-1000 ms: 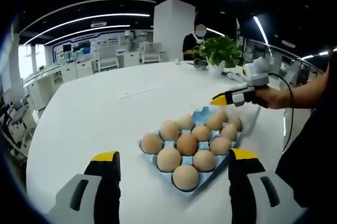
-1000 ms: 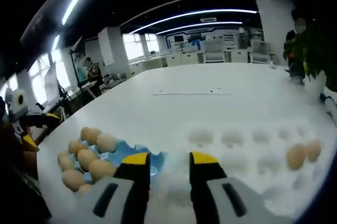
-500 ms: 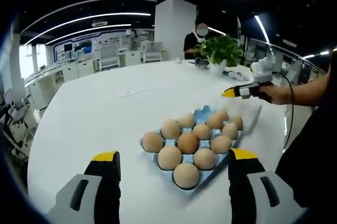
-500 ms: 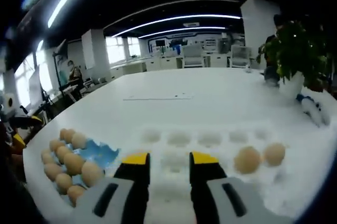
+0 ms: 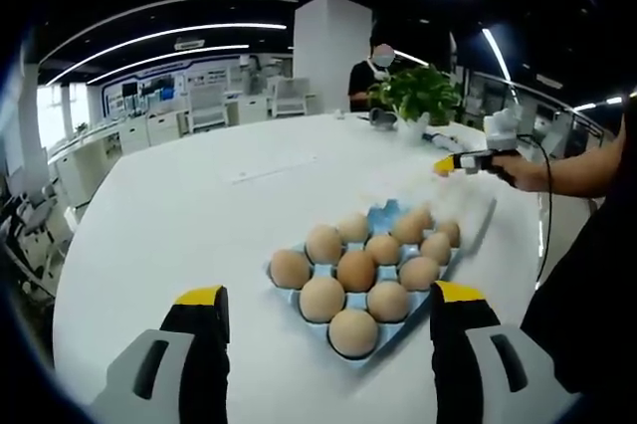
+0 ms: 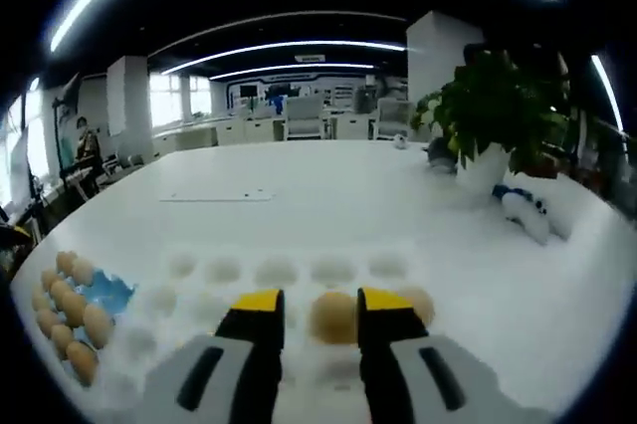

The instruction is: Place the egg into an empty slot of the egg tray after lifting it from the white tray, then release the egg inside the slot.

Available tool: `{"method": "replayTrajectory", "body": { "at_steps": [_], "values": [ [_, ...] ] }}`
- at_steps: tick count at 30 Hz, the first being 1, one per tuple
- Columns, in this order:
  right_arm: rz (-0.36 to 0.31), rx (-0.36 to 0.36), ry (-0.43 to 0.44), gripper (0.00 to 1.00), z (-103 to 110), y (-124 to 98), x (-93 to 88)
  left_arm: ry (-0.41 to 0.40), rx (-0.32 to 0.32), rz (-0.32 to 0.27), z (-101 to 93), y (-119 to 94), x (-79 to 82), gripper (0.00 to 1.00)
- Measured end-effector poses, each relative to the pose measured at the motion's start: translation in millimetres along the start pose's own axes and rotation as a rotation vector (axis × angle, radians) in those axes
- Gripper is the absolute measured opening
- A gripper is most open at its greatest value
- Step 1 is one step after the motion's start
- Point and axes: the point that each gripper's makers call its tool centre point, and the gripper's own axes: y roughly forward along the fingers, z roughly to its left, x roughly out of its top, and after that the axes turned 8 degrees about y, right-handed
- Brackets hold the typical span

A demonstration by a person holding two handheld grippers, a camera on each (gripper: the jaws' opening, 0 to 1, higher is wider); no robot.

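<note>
Left gripper (image 5: 323,300): jaws spread wide, nothing held, low over white table (image 5: 179,215), blue egg tray (image 5: 370,275) just ahead. About 10 brown eggs seated in it, far slots bare. Right gripper (image 6: 320,307): jaws parted, poised at white tray (image 6: 249,280); egg (image 6: 333,315) seen between the yellow tips, resting in a tray dimple, contact cannot be told. 2nd egg (image 6: 418,303) just beside right tip. Potted plant (image 6: 493,115) beyond.
</note>
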Motion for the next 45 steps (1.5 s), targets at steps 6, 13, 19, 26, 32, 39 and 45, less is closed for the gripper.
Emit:
{"method": "replayTrajectory", "body": {
  "at_steps": [6,13,19,26,32,39,45],
  "values": [
    [0.067,-0.009,-0.022,0.27,-7,14,-16.7,0.0,0.0,0.002,0.2,0,-0.2,0.82],
    [0.043,0.013,-0.002,0.25,-9,16,-14.1,-0.004,0.007,0.003,2.1,-1,-0.6,0.82],
    [0.017,0.009,0.037,0.25,-8,8,-4.8,-0.002,0.006,0.001,2.9,-1,1.1,0.82],
    [-0.027,0.073,0.07,0.25,14,-3,14.7,-0.001,-0.004,-0.009,0.5,2,3.6,0.83],
    [-0.036,0.137,0.104,0.25,41,-8,19.2,-0.001,-0.012,-0.009,-0.8,2,2.7,0.83],
    [-0.002,0.245,0.1,0.25,88,-10,13.9,0.001,-0.017,-0.011,-1.4,2,2.2,0.82],
    [0.026,0.325,0.074,0.25,124,-11,6.3,-0.006,-0.008,-0.018,0.9,0,2.3,0.83]
  ]
}}
